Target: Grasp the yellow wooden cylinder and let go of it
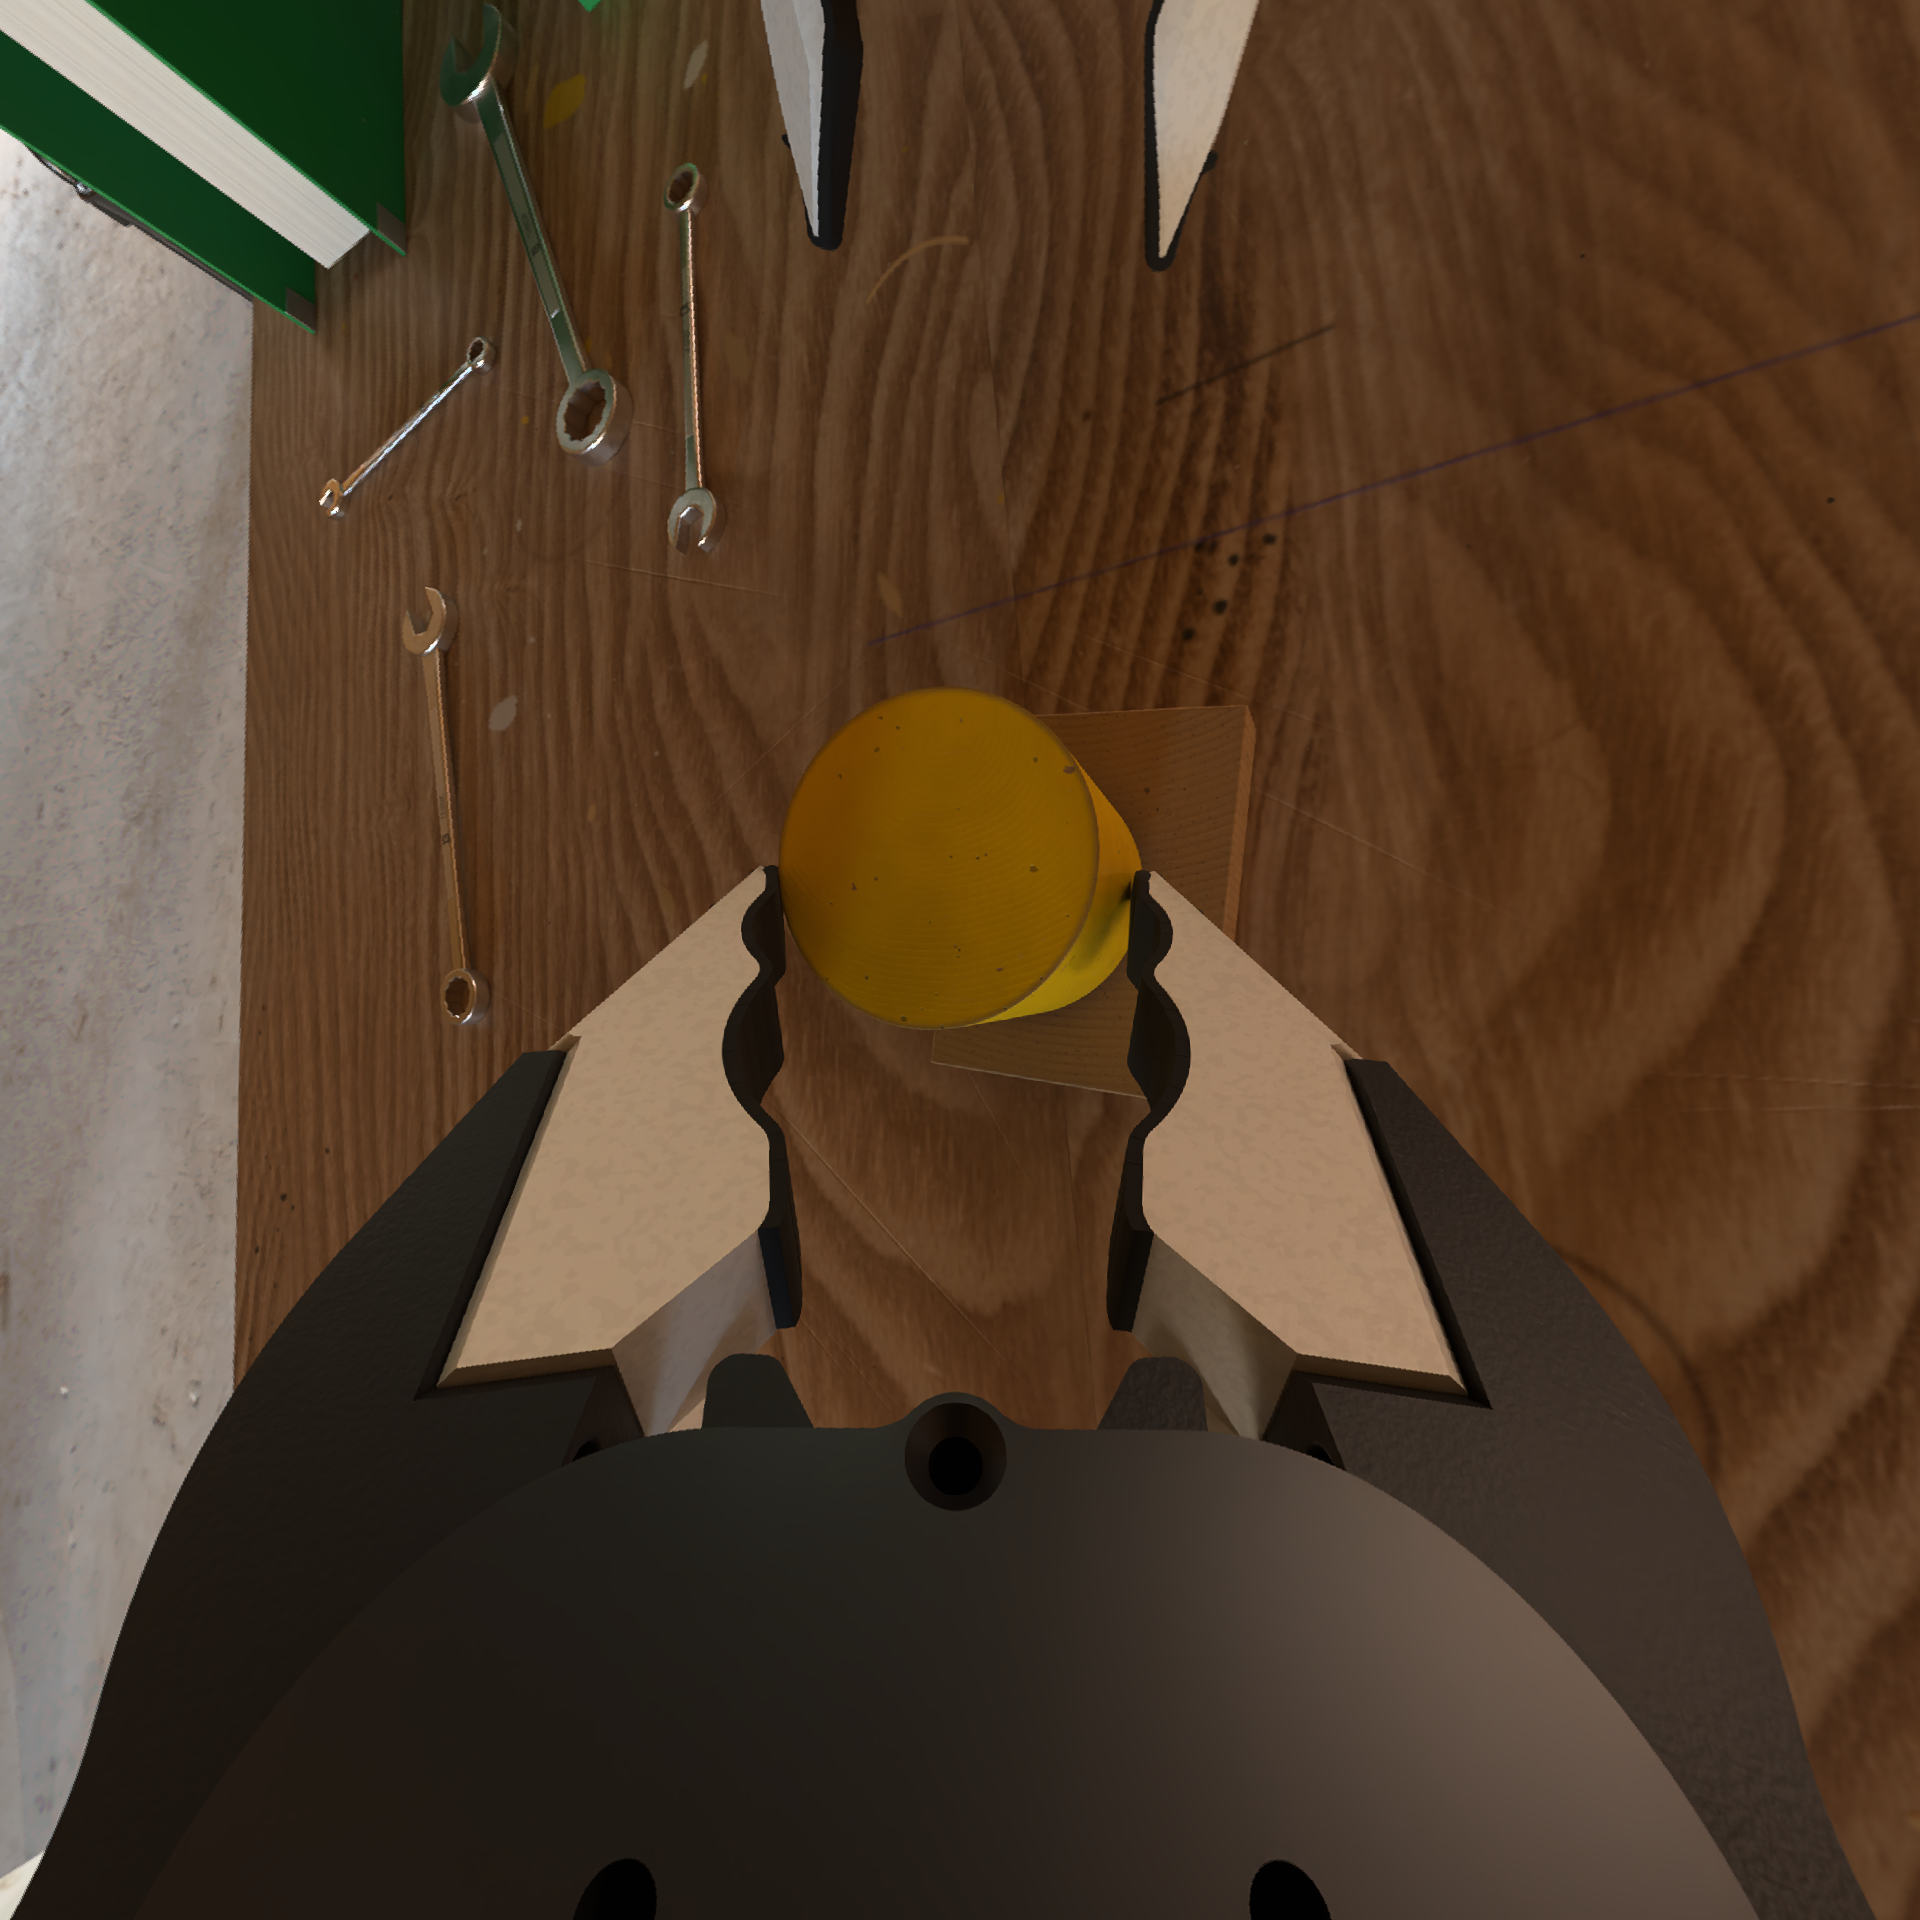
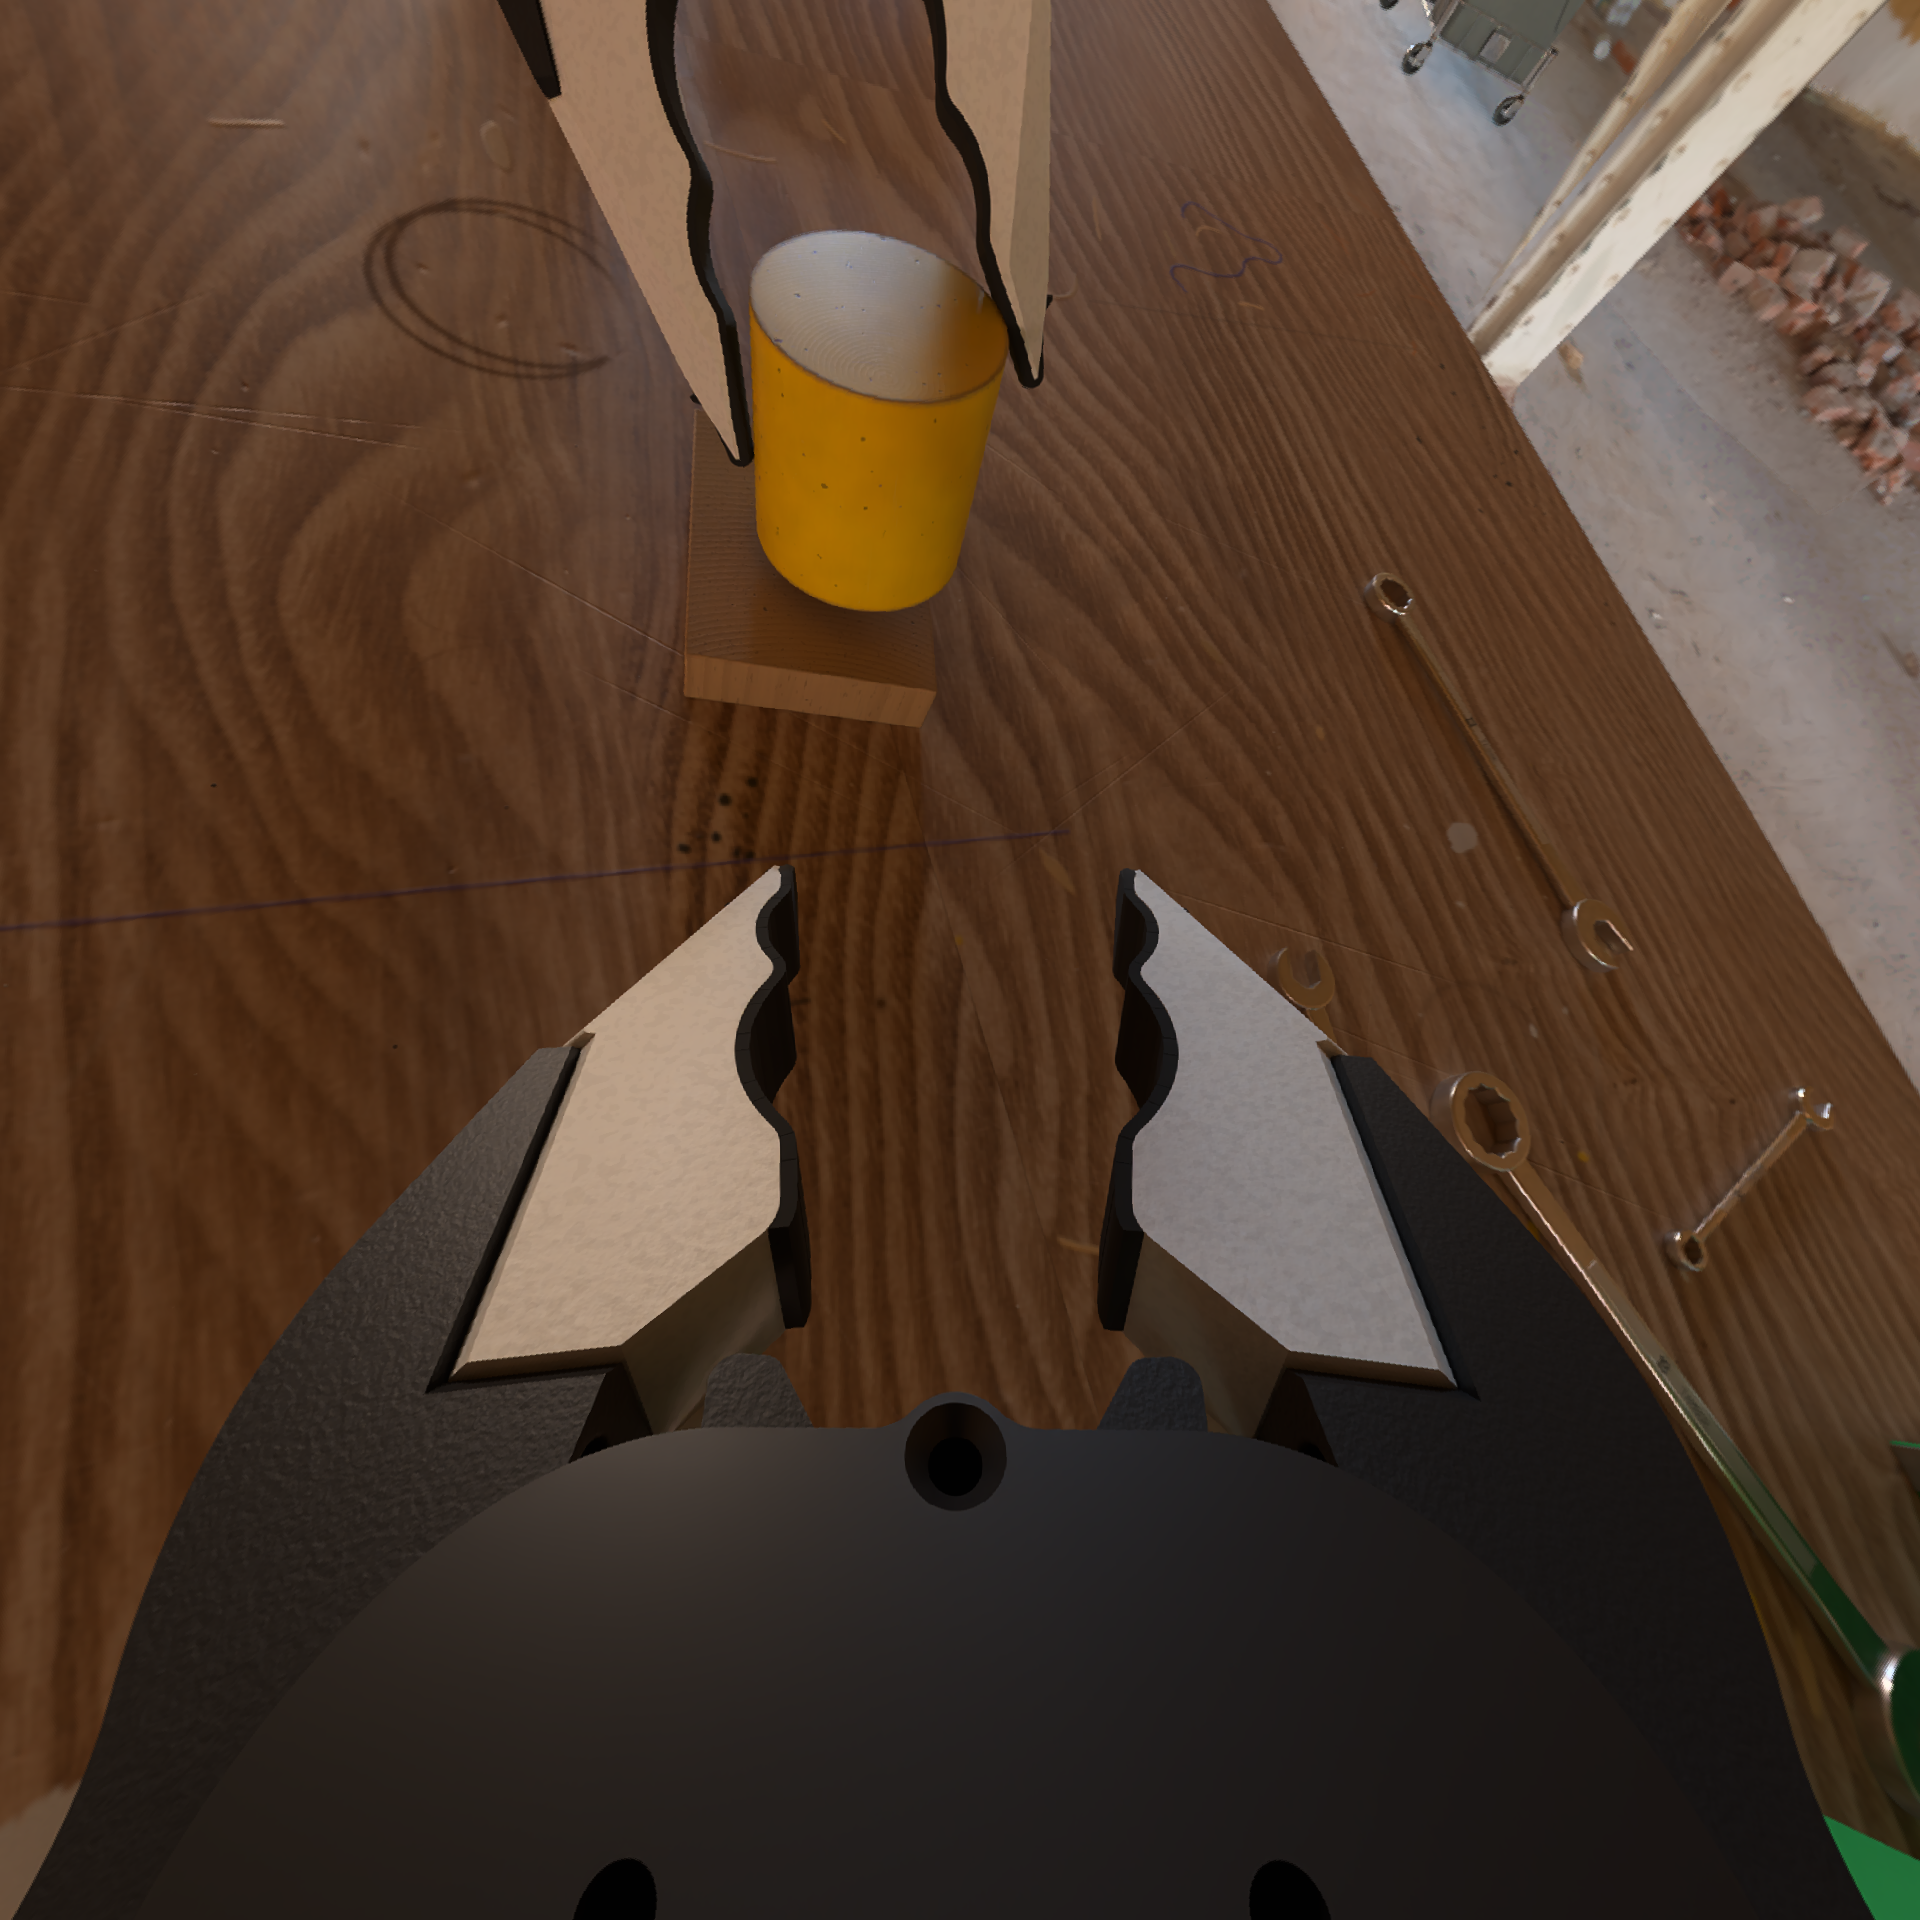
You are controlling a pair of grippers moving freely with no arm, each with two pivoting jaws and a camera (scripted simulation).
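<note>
The yellow wooden cylinder (image 1: 940, 857) stands upright over a small wooden block (image 1: 1174, 790) on the wooden table. My left gripper (image 1: 956, 878) reaches down from above, and its two fingertips press the cylinder's left and right sides near the top. In the right wrist view the cylinder (image 2: 862, 468) shows over the block (image 2: 810, 665), with the left gripper (image 2: 883, 416) clamped around it. I cannot tell whether the cylinder's base touches the block. My right gripper (image 2: 956, 883) is open and empty, low over the table short of the block; its fingertips also show in the left wrist view (image 1: 992, 255).
Several metal wrenches (image 1: 540, 239) lie near the table's edge; they also show in the right wrist view (image 2: 1496, 769). A green book (image 1: 197, 135) lies at the table's corner. Concrete floor (image 1: 114, 831) lies beyond the edge, with brick rubble (image 2: 1829, 312) farther off.
</note>
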